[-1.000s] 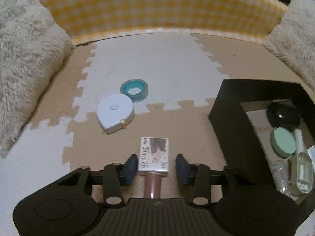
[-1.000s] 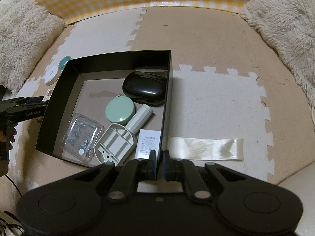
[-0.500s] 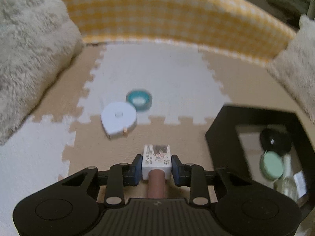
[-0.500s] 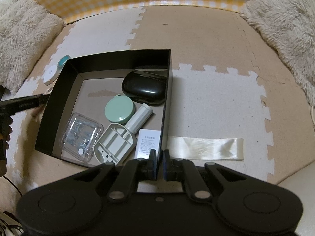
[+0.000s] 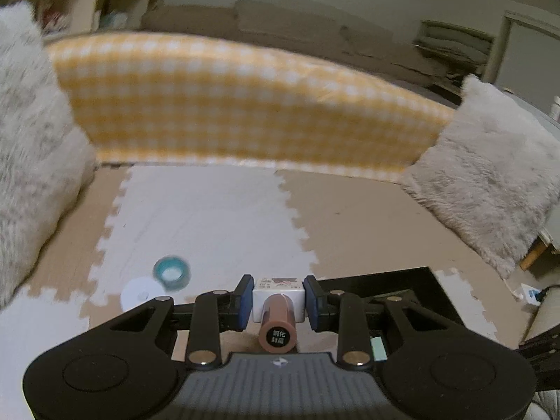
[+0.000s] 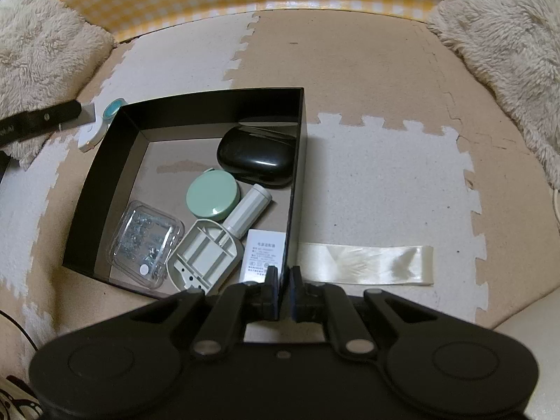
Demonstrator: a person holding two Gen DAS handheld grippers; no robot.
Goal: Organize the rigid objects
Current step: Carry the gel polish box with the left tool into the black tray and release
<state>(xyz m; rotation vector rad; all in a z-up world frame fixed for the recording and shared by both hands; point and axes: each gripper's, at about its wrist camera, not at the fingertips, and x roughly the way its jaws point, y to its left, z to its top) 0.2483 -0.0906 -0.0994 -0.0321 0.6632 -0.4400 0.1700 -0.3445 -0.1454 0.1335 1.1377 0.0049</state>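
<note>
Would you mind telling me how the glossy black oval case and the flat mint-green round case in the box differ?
The glossy black oval case is dark, shiny and domed; the flat mint-green round case is pale, matte and low. The black case looks larger and sits nearer the far wall of the black box; the green case lies nearer the middle. Both are closed and rest on the box floor, close together.

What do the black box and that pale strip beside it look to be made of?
The black box looks like matte cardboard: thin, straight walls and a grey-brown inner floor. The cream strip looks like satin ribbon, or perhaps glossy film, going by its soft, streaky sheen.
</note>
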